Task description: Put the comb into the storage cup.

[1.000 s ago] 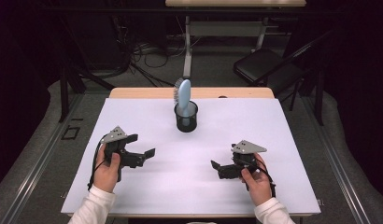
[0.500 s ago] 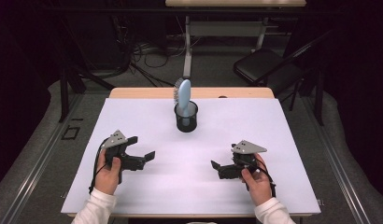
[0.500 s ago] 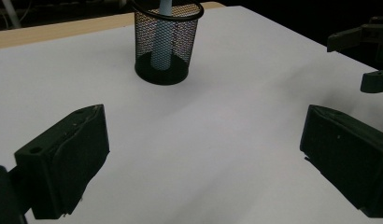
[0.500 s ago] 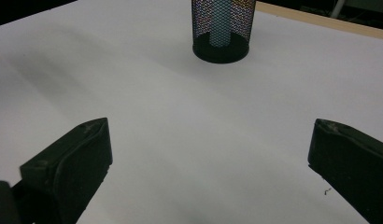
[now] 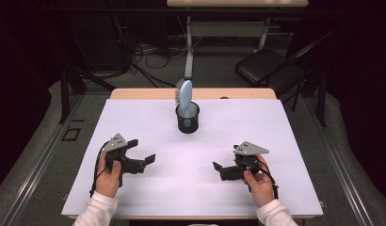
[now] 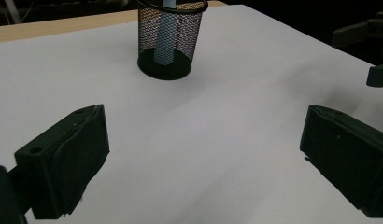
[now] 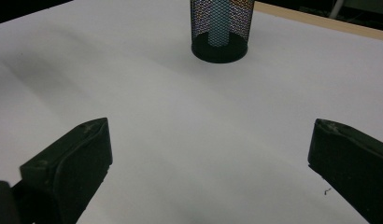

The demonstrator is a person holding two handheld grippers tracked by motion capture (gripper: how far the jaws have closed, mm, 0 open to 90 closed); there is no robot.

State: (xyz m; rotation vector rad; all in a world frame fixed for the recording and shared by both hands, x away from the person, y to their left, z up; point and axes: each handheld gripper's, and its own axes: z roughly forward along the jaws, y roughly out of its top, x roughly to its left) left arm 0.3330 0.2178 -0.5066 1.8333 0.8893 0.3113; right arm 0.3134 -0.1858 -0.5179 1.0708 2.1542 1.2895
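Both claws spread wide and empty: left claw, right claw, low over the counter. Between and beyond, well apart, a mesh cup holding what looks like a brush, upright.

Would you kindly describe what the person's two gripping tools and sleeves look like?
Each hand-held gripper, left and right, is black with two blocky jaws, a grey three-cornered plate on top and a thin black cable trailing back. The person wears white long sleeves.
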